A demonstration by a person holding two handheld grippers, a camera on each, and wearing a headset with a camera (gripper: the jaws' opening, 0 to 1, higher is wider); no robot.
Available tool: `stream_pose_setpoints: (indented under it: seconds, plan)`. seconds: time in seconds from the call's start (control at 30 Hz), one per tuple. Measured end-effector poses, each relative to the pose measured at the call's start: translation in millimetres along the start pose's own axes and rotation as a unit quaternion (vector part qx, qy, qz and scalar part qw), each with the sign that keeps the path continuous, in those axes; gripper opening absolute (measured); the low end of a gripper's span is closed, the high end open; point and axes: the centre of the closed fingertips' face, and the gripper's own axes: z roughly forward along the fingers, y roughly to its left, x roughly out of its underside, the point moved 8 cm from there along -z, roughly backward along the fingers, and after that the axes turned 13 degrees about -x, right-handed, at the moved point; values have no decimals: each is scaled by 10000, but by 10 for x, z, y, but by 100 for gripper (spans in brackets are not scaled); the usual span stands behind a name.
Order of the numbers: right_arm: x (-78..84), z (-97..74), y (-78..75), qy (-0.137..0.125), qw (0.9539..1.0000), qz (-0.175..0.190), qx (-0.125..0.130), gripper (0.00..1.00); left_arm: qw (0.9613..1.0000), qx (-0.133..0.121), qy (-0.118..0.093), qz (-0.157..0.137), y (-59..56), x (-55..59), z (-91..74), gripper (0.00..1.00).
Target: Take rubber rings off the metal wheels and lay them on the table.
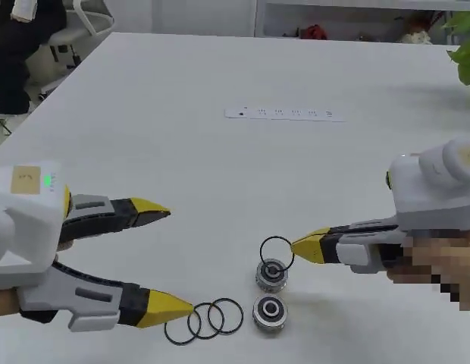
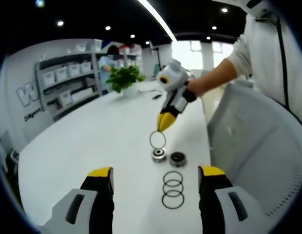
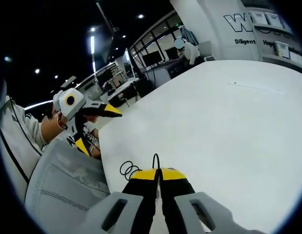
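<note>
Right fingers (image 1: 312, 246), closed, pinch a rubber ring (image 1: 276, 239) just above a metal wheel (image 1: 271, 275) near the table (image 1: 220, 167)'s front edge; left fingers (image 1: 165, 307) gape open beside three laid rings (image 1: 205, 321).

The right hand-held gripper (image 3: 160, 171) pinches 1 rubber ring (image 3: 155, 158), more rings (image 3: 128, 169) lying on the white table (image 3: 214, 112).

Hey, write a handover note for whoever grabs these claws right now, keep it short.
Left claw: open, empty, hovering by the three laid rings.
Right claw: shut on a rubber ring, held upright just above the far wheel.
Near wheel sits in front of it on the table.
Done: three rings laid.
To do: lay the held ring down; whether more rings remain on the wheels is too small to tell.
</note>
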Motion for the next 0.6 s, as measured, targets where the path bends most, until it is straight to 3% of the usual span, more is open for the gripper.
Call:
stream_pose_setpoints:
  seconds: [0.2, 0.6]
  plan:
    - [-79, 59, 117, -29, 9999, -89, -124, 0, 9999, -81, 8, -131, -32, 77, -100, 74]
    - [-245, 340, 364, 26, 9979, -383, -521, 0, 9992, -187, 66, -338, -97, 244, -164, 80]
